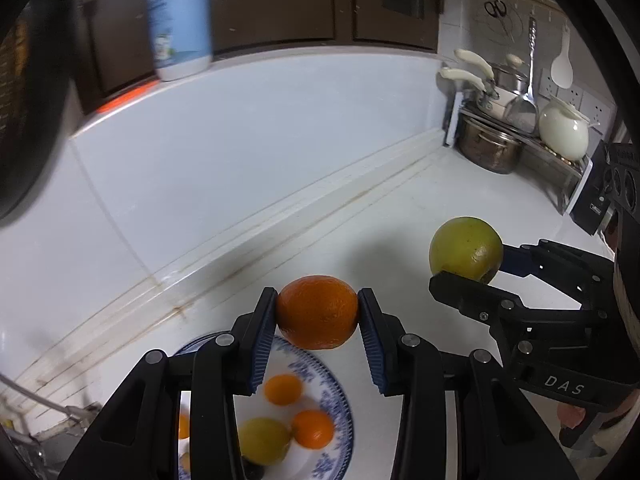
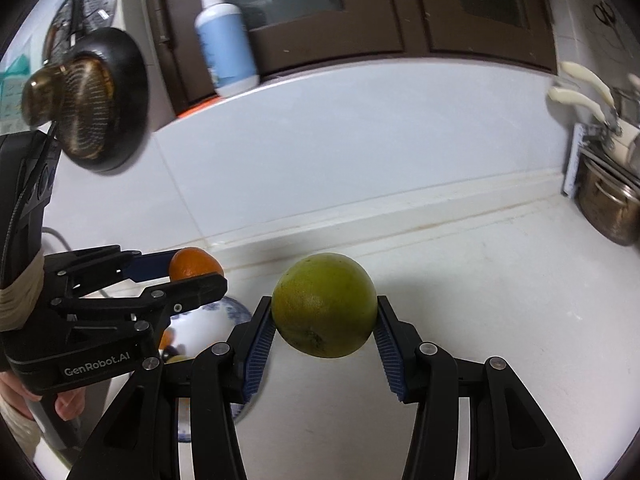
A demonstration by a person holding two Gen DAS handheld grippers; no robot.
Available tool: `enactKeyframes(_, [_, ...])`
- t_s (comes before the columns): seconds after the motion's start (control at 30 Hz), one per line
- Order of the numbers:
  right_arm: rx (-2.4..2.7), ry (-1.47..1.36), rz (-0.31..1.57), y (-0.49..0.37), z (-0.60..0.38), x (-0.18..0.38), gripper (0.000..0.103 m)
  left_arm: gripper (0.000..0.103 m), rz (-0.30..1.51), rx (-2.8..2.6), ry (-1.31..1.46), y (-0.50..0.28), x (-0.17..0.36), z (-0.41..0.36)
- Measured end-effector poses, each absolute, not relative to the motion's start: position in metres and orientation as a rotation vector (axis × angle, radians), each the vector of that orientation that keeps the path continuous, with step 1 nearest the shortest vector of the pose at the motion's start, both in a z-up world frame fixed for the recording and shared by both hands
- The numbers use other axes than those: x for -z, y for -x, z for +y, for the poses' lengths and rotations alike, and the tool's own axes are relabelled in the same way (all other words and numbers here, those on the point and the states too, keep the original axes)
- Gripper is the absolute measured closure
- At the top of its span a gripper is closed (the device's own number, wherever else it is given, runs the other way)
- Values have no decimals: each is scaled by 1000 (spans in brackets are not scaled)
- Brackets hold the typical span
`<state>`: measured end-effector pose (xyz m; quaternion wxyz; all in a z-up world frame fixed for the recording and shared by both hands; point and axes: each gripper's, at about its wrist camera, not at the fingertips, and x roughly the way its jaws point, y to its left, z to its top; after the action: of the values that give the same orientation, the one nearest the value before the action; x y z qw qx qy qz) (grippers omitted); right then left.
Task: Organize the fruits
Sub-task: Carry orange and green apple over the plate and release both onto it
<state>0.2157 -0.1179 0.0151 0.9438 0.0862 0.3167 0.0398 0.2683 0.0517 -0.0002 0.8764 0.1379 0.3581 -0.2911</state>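
Note:
My left gripper (image 1: 318, 314) is shut on an orange (image 1: 317, 312) and holds it above the far rim of a blue-patterned white plate (image 1: 338, 412). The plate holds two small oranges (image 1: 283, 389) and a yellow-green fruit (image 1: 264, 440). My right gripper (image 2: 325, 316) is shut on a large green citrus fruit (image 2: 325, 305) and holds it above the white counter, to the right of the plate (image 2: 208, 318). The green fruit also shows in the left wrist view (image 1: 466, 249), and the orange shows in the right wrist view (image 2: 195, 264).
A white counter (image 1: 420, 208) runs to a tiled back wall. A rack with steel pots (image 1: 490, 146) and a white jar (image 1: 564, 130) stands at the back right. A blue-labelled bottle (image 1: 180, 20) stands on the window ledge. A dark pan (image 2: 100, 100) hangs at the left.

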Motion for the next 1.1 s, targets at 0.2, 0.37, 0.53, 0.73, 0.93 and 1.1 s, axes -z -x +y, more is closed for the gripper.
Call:
enactKeyframes(0.2, [-150,-136,656,-223,-90,-20,53,63,751,560,-266,-271,0,81])
enactKeyframes(0.37, [-203,-94,673,-236,-67,-17,53,63,775,510,-244,-278,6,108])
enactKeyframes(0.53, [-264,-52,703,-253,-42,-9,53,63,797,465,-231,-286,14,128])
enactKeyframes(0.73, [-331,6,751,-274,-17,4,53,63,830,439,-228,-295,30,145])
enactKeyframes(0.93, [-385,44,811,-293,-4,24,53,63,876,434,-219,-304,47,152])
enactKeyframes(1.1, [-419,64,868,-312,2,44,53,63,911,435,-247,-311,63,155])
